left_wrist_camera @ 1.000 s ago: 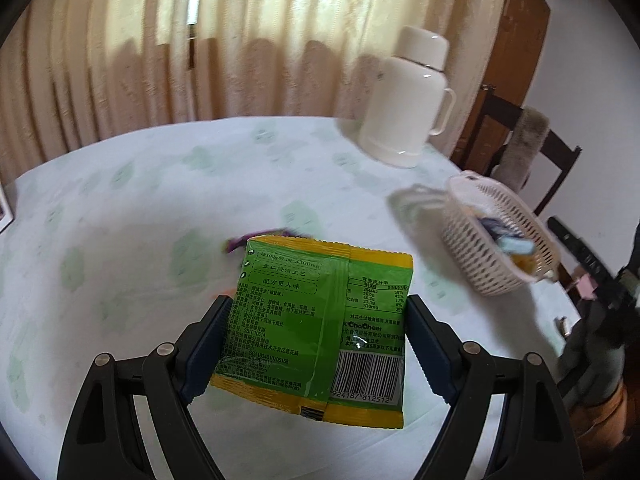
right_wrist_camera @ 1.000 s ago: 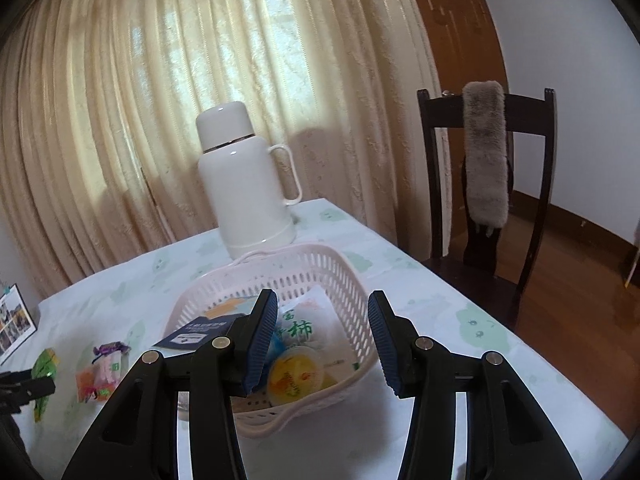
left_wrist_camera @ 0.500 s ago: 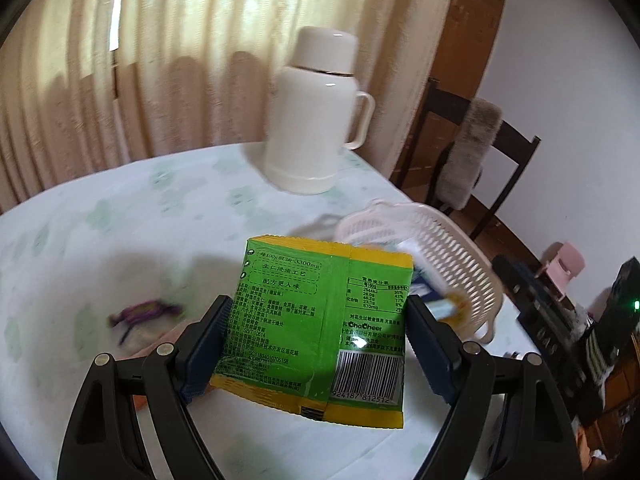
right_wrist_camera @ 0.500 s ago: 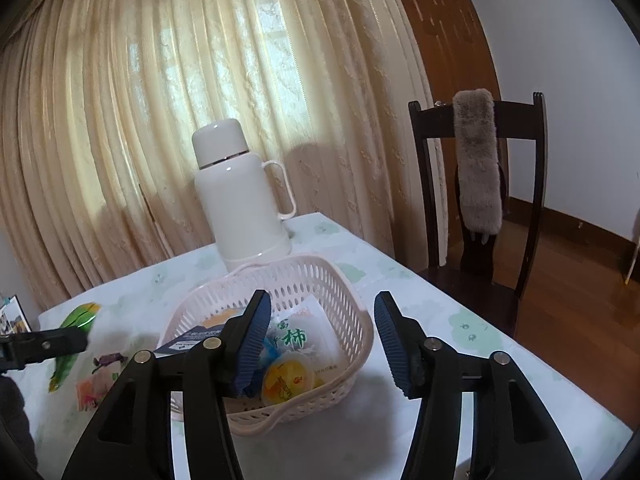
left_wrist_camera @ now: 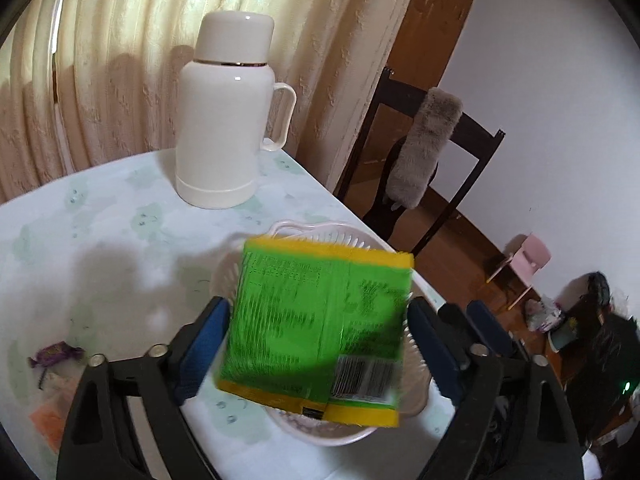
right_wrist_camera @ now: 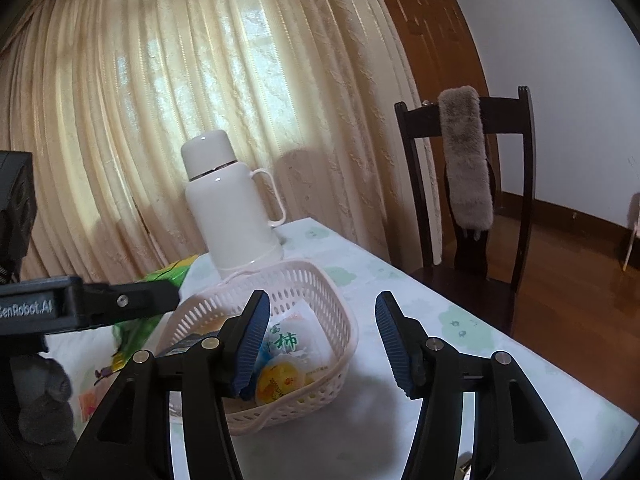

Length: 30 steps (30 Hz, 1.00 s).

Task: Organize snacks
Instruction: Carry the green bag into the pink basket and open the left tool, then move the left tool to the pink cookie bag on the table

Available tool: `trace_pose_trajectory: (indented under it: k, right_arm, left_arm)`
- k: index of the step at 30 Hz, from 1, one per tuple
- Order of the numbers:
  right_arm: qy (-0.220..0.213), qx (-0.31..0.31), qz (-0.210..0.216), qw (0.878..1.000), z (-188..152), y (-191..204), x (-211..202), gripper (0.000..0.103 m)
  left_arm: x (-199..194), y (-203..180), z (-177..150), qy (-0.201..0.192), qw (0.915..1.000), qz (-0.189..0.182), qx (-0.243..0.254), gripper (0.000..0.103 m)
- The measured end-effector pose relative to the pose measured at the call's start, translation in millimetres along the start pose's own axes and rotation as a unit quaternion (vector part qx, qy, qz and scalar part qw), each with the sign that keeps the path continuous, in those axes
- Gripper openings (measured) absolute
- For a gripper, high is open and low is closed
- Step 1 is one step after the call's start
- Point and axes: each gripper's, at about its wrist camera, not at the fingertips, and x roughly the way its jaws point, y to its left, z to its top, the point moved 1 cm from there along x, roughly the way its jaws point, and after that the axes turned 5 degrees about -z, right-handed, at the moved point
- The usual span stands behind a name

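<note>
Table [left_wrist_camera: 100, 216] with pale cloth; white flask [left_wrist_camera: 224, 120] upright at far edge. Basket [right_wrist_camera: 320, 292] near flask, holding wrapped snacks. Green packet [left_wrist_camera: 320, 320], blurred, over basket between left gripper [left_wrist_camera: 320, 344] pads; jaws just widened, small gaps either side, grip released. Right gripper [right_wrist_camera: 322, 344] partly open, empty, beside basket. Loose sweets [left_wrist_camera: 56, 354] left on cloth.

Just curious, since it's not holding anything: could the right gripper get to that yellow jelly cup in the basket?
Probably yes. The right gripper is open and empty, and the jelly cup lies uncovered at the near end of the basket, just ahead of its left finger.
</note>
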Motion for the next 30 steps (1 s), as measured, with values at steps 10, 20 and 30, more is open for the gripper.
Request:
trace_pose_trajectory:
  k: [10, 20, 30]
  right_arm:
    - [-0.002, -0.004, 0.011, 1.0, -1.5, 1.8, -1.8, 0.057]
    - [-0.004, -0.016, 0.015, 1.0, -4.0, 7.7, -4.2, 0.057]
    - [-0.014, -0.041, 0.035, 0.998, -8.2, 21.6, -9.9, 0.057]
  left_arm:
    - [-17.9, 25.2, -4.9, -0.013, 0.9988, 0.035, -0.032, 0.092]
    - [-26.5, 33.1, -18.4, -0.016, 0.9974, 0.065, -0.026, 0.092]
    - [-52.5, 59.1, -30.7, -0.022, 0.9945, 0.093, -0.043, 0.092]
